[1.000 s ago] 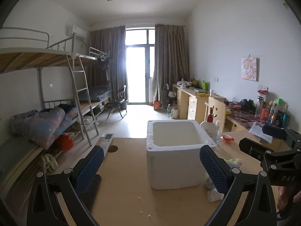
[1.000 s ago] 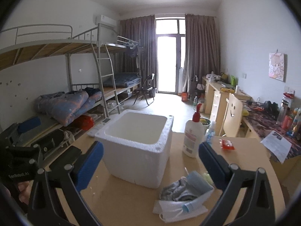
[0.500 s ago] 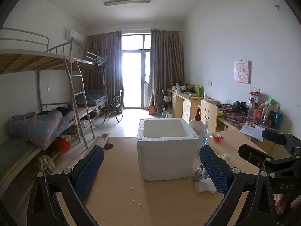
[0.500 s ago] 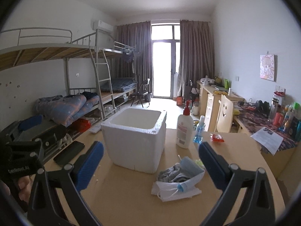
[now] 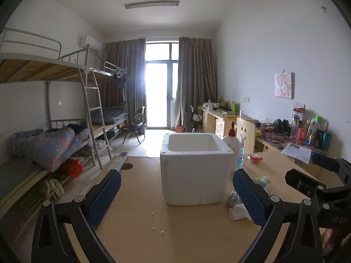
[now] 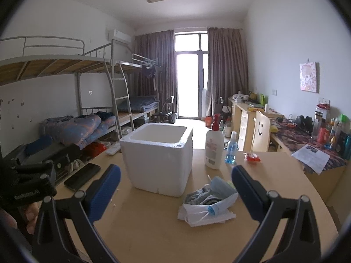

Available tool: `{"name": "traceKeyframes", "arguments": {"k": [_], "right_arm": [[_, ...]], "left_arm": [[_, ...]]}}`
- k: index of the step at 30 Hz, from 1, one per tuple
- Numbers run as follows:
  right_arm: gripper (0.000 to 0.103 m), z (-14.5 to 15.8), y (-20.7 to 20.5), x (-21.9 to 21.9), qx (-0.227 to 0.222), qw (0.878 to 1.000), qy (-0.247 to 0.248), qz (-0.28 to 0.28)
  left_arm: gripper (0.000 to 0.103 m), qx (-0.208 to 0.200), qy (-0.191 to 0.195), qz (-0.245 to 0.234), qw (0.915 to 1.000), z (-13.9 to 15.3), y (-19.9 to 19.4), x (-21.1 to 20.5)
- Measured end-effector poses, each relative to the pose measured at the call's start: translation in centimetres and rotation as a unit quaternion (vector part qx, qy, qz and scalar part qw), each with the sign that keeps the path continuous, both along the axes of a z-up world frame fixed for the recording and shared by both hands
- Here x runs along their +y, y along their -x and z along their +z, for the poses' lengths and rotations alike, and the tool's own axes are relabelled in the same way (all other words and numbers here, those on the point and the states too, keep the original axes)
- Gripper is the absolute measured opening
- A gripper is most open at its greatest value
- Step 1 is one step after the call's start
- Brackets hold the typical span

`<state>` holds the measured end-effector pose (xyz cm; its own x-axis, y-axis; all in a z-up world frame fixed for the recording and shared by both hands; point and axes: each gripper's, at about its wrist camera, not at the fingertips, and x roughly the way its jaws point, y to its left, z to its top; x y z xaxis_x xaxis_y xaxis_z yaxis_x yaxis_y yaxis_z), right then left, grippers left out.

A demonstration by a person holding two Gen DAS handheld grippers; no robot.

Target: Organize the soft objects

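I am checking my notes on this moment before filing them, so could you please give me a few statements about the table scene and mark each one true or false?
1. The white foam box is empty as far as its inside shows. True.
2. The pile of soft items already lies inside the box. False: it lies on the table, beside the box.
3. Both the left hand-held gripper and the right hand-held gripper are open and hold nothing. True.
4. The white pump bottle lies on its side. False: it stands upright.
5. A black phone lies on the table. True.
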<state>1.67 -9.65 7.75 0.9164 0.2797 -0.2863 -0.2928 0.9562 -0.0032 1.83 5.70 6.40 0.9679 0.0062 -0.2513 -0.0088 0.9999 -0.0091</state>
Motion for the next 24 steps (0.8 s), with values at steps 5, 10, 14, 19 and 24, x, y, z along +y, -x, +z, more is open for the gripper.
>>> {"name": "traceKeyframes", "arguments": {"k": [5, 10, 14, 19, 24], "right_arm": [[0.102, -2.0, -0.2, -0.1, 0.008, 1.000, -0.001, -0.002], [0.102, -3.7, -0.1, -0.1, 0.009, 1.000, 0.004, -0.007], [0.102, -4.8, 0.0, 0.2, 0.016, 1.000, 0.010, -0.007], [0.102, -5.7, -0.1, 0.2, 0.026, 1.000, 0.008, -0.007], [0.102, -6.4, 0.3, 0.1, 0.026, 1.000, 0.005, -0.003]], "left_arm": [[0.102, 0.004, 0.010, -0.002, 0.9999, -1.2, -0.6, 0.0], [0.102, 0.012, 0.004, 0.004, 0.9999, -2.9, -0.6, -0.3], [0.102, 0.015, 0.008, 0.005, 0.9998, -4.1, -0.5, -0.2], [0.102, 0.016, 0.008, 0.014, 0.9997, -4.9, -0.6, 0.2], [0.102, 0.018, 0.003, 0.021, 0.9996, -5.5, -0.7, 0.3]]}}
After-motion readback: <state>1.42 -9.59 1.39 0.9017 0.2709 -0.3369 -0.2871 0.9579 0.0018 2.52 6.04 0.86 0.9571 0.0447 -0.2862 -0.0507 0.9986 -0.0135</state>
